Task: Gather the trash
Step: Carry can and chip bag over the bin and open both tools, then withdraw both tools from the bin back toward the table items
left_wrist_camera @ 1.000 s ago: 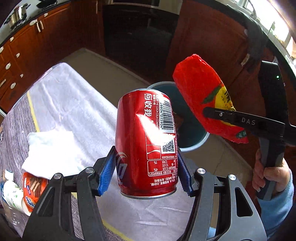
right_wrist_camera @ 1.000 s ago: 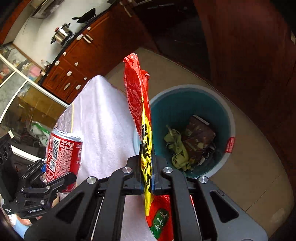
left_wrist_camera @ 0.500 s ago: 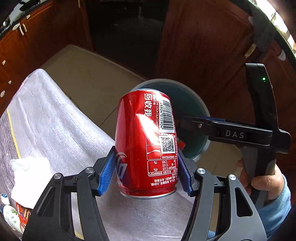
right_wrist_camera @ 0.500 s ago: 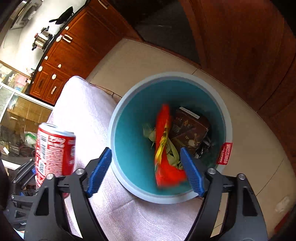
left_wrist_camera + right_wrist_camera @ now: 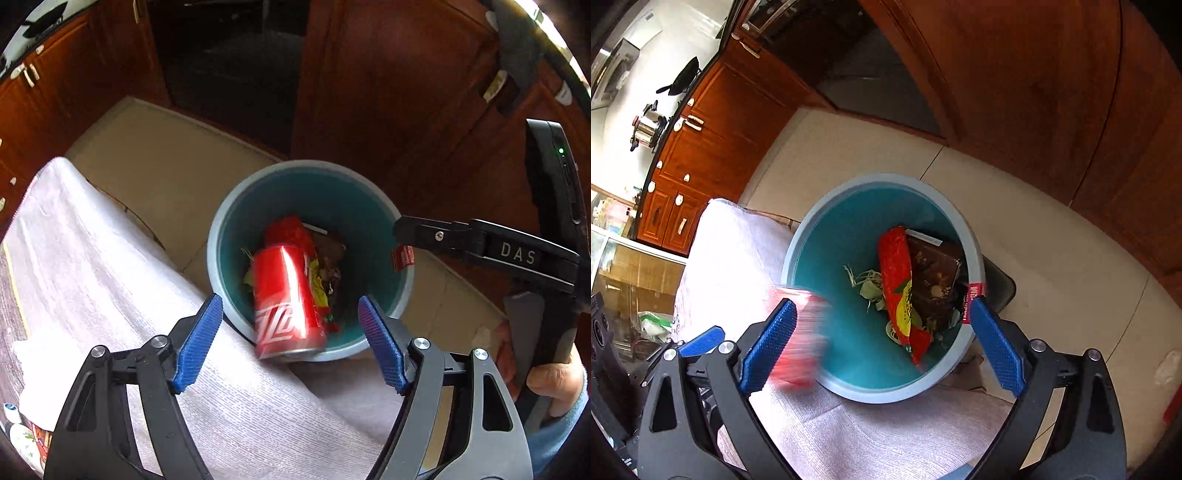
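A red soda can (image 5: 288, 299) is in the air, blurred, falling over the near rim of the teal trash bin (image 5: 221, 273). It shows as a red blur in the right wrist view (image 5: 799, 339). My left gripper (image 5: 290, 343) is open and empty just above it. My right gripper (image 5: 882, 350) is open and empty over the bin (image 5: 827, 236). The red and yellow snack bag (image 5: 899, 291) lies inside the bin on a brown wrapper and green scraps.
The table under a white cloth (image 5: 92, 266) reaches the bin's near side. A white tissue (image 5: 33, 369) and small packets (image 5: 22, 439) lie at its left end. Wooden cabinets (image 5: 1034, 92) stand behind the bin on the beige floor (image 5: 1052, 236).
My left gripper has opened and let go of the can, which drops toward the bin. The snack bag released earlier by the right gripper has settled inside the bin.
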